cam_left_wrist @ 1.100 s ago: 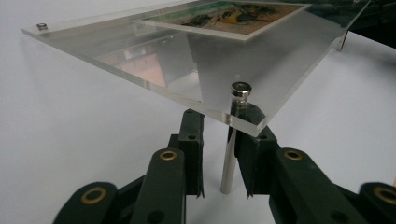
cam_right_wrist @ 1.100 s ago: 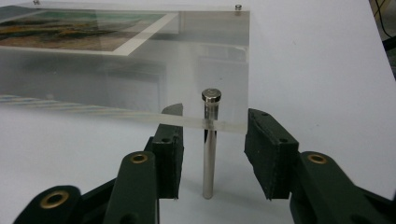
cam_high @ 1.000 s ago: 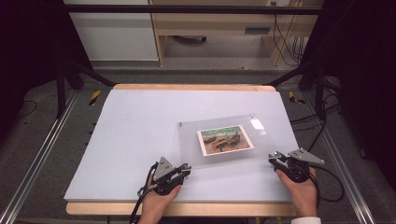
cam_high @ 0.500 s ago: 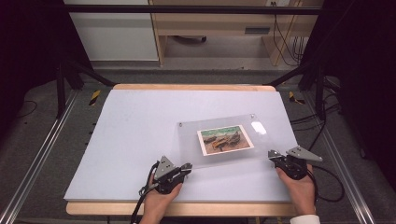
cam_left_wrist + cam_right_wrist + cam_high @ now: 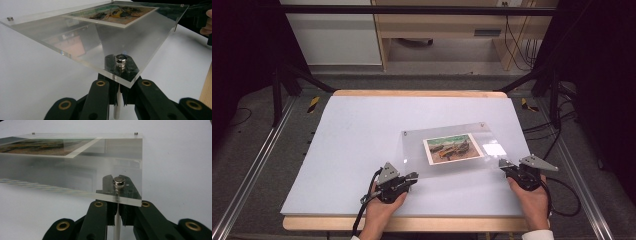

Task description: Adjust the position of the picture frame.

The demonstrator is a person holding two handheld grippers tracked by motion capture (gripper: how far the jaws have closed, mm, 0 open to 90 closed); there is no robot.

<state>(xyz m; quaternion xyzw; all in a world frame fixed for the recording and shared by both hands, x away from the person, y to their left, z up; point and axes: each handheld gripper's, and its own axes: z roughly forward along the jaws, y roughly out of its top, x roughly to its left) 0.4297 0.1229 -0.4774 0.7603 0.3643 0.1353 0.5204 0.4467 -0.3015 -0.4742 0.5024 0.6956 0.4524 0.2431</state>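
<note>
I am holding a clear acrylic picture frame point(image 5: 452, 150) by its two near corners, one gripper at each. The frame is lying toward the right half of the white table sheet point(image 5: 352, 140), with a printed picture point(image 5: 453, 148) of boats sandwiched in its middle.

My left gripper point(image 5: 412, 176) is gripping the near left corner. In the left gripper view its jaws have just been closing and are now drawn tight together under the corner, pinching what looks like a thin white standoff post point(image 5: 117, 107) below the silver corner magnet point(image 5: 121, 61). From this view the panel is looking raised off the sheet at this corner, rising away from me.

My right gripper point(image 5: 503, 163) is doing the same at the near right corner. Its jaws have also just been closing and are now clamped on the white post point(image 5: 116, 227) beneath the silver magnet point(image 5: 118, 182) there.

The two far corners are showing small silver fasteners point(image 5: 136, 133) too. My hands are resting near the front edge of the table, the left hand point(image 5: 379, 212) behind its gripper and the right hand point(image 5: 532, 202) behind the other, cables trailing back.
</note>
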